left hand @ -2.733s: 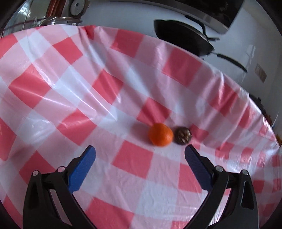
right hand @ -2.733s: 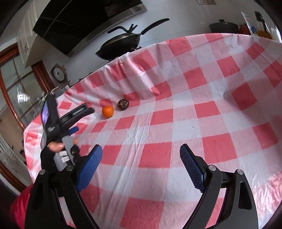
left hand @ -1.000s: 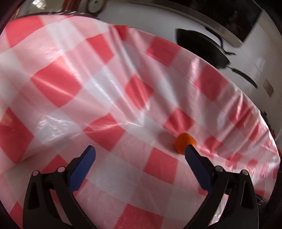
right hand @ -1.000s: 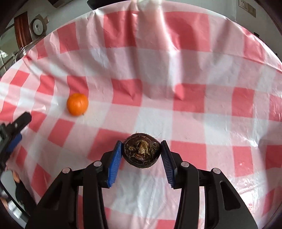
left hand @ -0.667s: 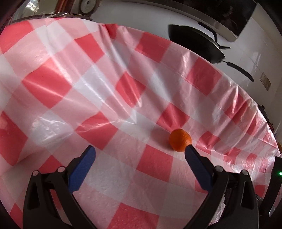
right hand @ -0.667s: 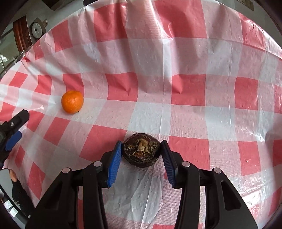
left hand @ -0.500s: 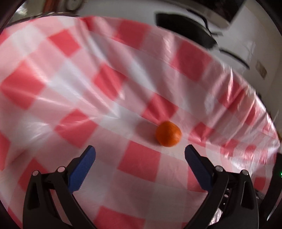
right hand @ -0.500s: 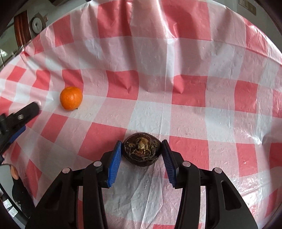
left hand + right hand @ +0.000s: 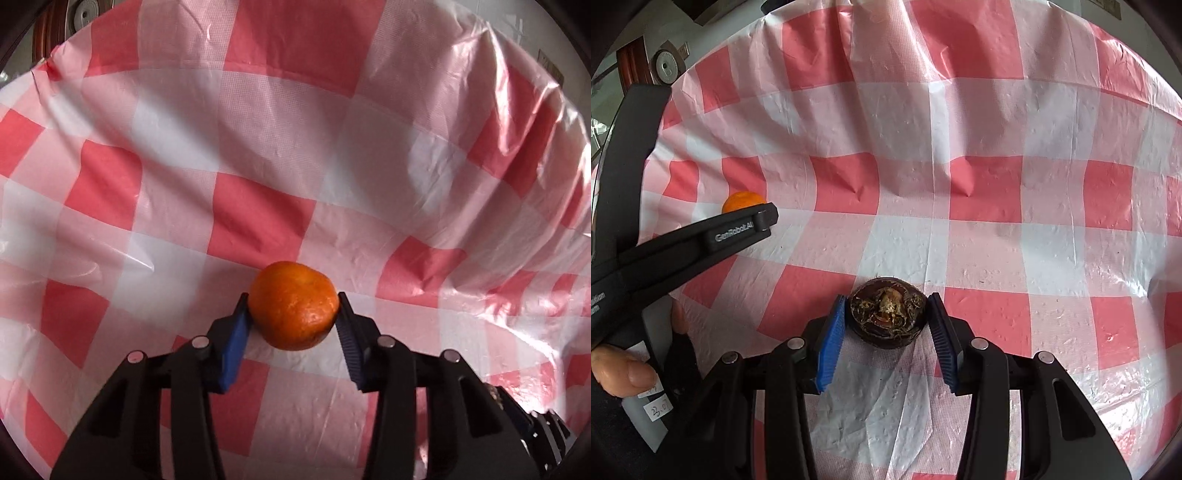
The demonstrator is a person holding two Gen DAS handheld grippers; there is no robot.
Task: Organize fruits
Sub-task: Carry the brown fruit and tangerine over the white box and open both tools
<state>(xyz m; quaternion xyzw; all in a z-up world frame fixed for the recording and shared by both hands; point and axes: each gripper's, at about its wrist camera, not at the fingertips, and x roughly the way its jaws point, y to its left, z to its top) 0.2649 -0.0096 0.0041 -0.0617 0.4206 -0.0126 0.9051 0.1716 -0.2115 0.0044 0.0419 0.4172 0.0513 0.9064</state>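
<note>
Two fruits are in hand, one per gripper, low over the bench under its red-and-white checked cloth [image 9: 258, 221]. The left gripper [image 9: 293, 325] has just been closing its jaws, which now press both flanks of the orange [image 9: 293, 304]. The right gripper [image 9: 884, 325] has its jaws narrowed onto the dark brown fruit [image 9: 888, 317], whose fibrous, hollowed end faces the camera. Neither fruit has a marked long axis; the orange is nearly round. Judged from this, picking up is done; no destination is visible, so placing remains.
</note>
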